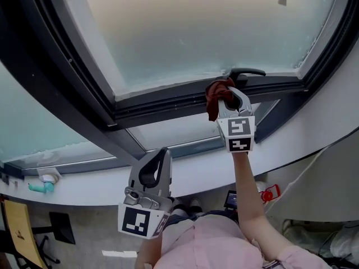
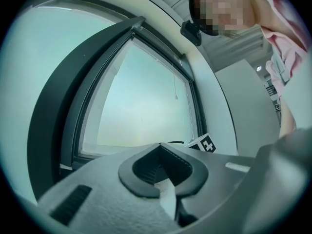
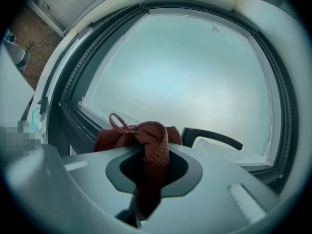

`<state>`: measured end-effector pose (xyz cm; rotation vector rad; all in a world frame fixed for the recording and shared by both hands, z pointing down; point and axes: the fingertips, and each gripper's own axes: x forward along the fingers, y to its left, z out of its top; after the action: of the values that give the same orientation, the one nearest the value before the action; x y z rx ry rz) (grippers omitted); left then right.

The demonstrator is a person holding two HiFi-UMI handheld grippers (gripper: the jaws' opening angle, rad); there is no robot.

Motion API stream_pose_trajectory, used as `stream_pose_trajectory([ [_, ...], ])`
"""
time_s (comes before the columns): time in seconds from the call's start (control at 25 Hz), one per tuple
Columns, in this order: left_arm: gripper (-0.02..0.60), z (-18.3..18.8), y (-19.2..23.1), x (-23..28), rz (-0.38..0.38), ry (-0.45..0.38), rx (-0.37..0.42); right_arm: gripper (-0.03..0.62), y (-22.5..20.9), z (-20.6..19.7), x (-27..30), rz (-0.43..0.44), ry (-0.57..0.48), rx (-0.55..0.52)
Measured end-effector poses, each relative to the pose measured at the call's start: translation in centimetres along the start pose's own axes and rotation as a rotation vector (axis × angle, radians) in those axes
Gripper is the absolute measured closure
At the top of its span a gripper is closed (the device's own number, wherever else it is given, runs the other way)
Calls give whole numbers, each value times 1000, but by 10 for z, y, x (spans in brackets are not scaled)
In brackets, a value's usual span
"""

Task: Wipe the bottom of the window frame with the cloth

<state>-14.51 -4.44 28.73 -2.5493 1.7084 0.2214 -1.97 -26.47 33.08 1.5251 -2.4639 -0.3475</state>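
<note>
The bottom rail of the frame (image 1: 168,102) runs dark from the left corner up to the right. Nothing on it shows which part is clean: no streaks, no damp, no dust line. So the progress is a guess. The cloth (image 1: 213,100) sits on the rail well right of its middle, just below and left of the handle (image 1: 247,72). A long run of rail lies to its left and a short run to its right. I judge the wiping is under way, with the cloth in contact or very nearly so. At least one of those runs, likely the long left one, probably remains to be done.

The left tongs (image 1: 164,152) hang low over the sill (image 1: 101,186), well apart from the rail and from the cloth. In the left gripper view the left tongs (image 2: 158,147) have their tips brought together, with only the hollow behind them open and nothing in it. They play no part in the wipe for now.

The right tongs (image 1: 230,97) are raised to the rail. In the right gripper view the right tongs (image 3: 155,147) are clamped on the cloth (image 3: 141,135). A strip of red weave runs down between the jaws, and the bunched rest spills over the tips towards the glass. The handle (image 3: 212,136) shows just to the right of the bunch, near it but not clearly touching.
</note>
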Motion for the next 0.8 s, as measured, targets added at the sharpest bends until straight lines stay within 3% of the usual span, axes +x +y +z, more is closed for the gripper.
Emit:
stream_pose_trajectory([
  [0.28, 583, 3, 6, -5, 109, -31, 43, 543, 1, 4, 8, 95, 9, 0],
  [0.8, 583, 2, -9, -3, 120, -31, 24, 539, 4, 0, 3, 200, 13, -5],
])
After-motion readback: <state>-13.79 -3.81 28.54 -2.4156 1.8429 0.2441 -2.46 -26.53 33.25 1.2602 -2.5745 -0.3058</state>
